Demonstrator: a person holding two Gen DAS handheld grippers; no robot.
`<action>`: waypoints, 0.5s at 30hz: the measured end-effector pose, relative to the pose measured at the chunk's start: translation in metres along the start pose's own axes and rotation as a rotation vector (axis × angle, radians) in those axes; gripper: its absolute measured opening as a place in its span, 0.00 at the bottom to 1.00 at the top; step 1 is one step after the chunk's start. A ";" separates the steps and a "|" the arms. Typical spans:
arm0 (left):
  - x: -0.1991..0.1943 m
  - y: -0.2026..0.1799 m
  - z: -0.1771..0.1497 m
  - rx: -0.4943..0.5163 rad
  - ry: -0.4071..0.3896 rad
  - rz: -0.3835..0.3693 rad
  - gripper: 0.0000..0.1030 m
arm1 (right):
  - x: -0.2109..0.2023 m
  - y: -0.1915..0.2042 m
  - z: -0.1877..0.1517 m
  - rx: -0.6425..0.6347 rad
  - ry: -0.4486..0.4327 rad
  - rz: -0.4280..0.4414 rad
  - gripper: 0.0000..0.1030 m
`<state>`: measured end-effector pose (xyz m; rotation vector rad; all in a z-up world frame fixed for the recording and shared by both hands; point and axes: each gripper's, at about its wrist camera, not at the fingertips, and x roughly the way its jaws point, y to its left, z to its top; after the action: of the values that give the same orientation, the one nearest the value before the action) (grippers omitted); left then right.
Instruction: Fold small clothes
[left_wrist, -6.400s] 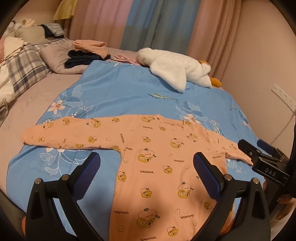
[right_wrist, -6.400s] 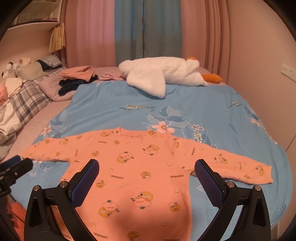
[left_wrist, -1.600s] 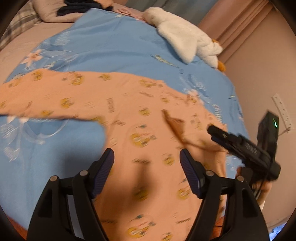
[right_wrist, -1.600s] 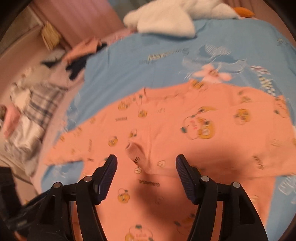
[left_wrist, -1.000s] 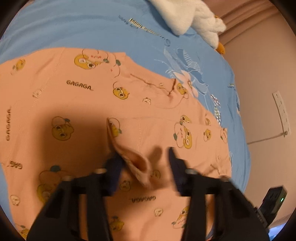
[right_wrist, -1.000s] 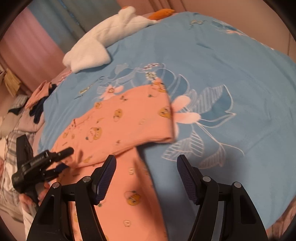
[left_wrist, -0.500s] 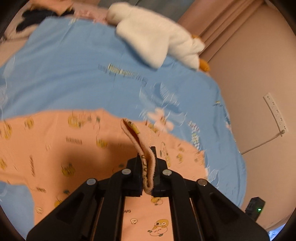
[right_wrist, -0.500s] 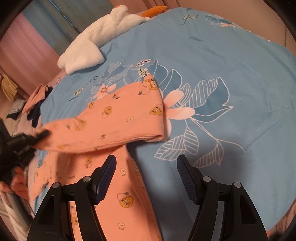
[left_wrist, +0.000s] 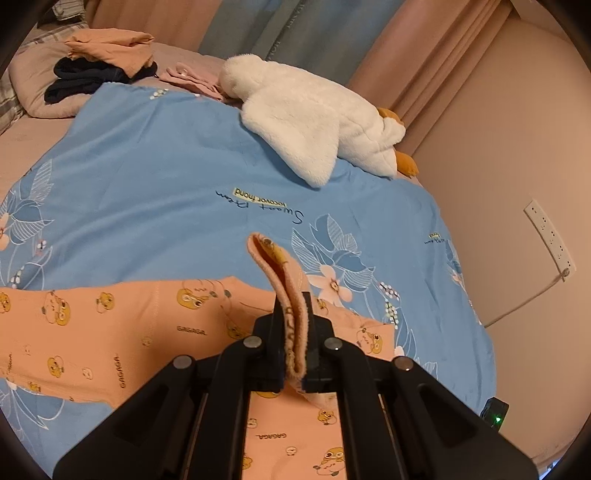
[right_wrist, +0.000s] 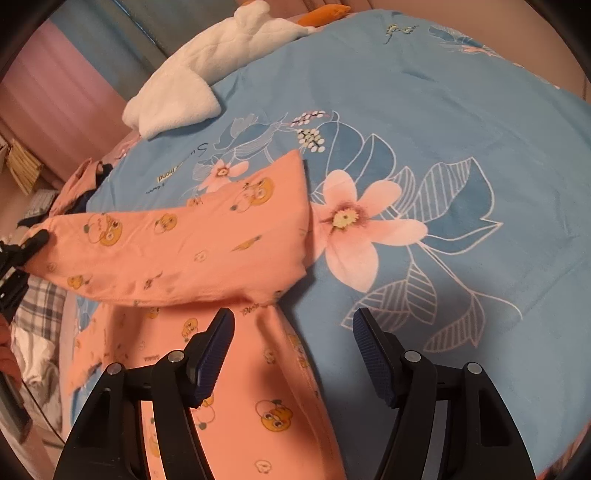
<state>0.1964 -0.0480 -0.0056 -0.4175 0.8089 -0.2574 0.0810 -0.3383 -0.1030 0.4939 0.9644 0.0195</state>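
Cuff of the peach duck-print cotton top (left_wrist: 291, 332) sits pinched in the left claw (left_wrist: 293, 345), which was open a second ago and has since lifted the sleeve. Right claw (right_wrist: 293, 354) hangs open over the blue floral bedspread (left_wrist: 155, 184); white plush goose (left_wrist: 314, 110) beyond.

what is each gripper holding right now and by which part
The left gripper is shut on the orange top, pinching its sleeve cuff. The right gripper is open and holds nothing.

Bed with blue floral quilt (left_wrist: 155, 177); pink and blue curtains (left_wrist: 280, 33) far; beige wall (left_wrist: 509, 155) right, socket strip (left_wrist: 548, 236).
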 end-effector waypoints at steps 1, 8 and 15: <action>-0.001 0.002 0.000 0.000 -0.003 0.006 0.04 | 0.001 0.001 0.000 -0.002 0.002 -0.001 0.66; -0.013 0.013 0.004 0.000 -0.026 0.035 0.04 | 0.008 0.013 0.001 -0.041 0.011 -0.017 0.66; -0.015 0.027 0.001 0.008 -0.010 0.077 0.04 | 0.014 0.023 0.003 -0.068 0.010 -0.031 0.59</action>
<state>0.1890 -0.0182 -0.0081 -0.3790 0.8123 -0.1873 0.0961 -0.3158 -0.1026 0.4164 0.9779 0.0263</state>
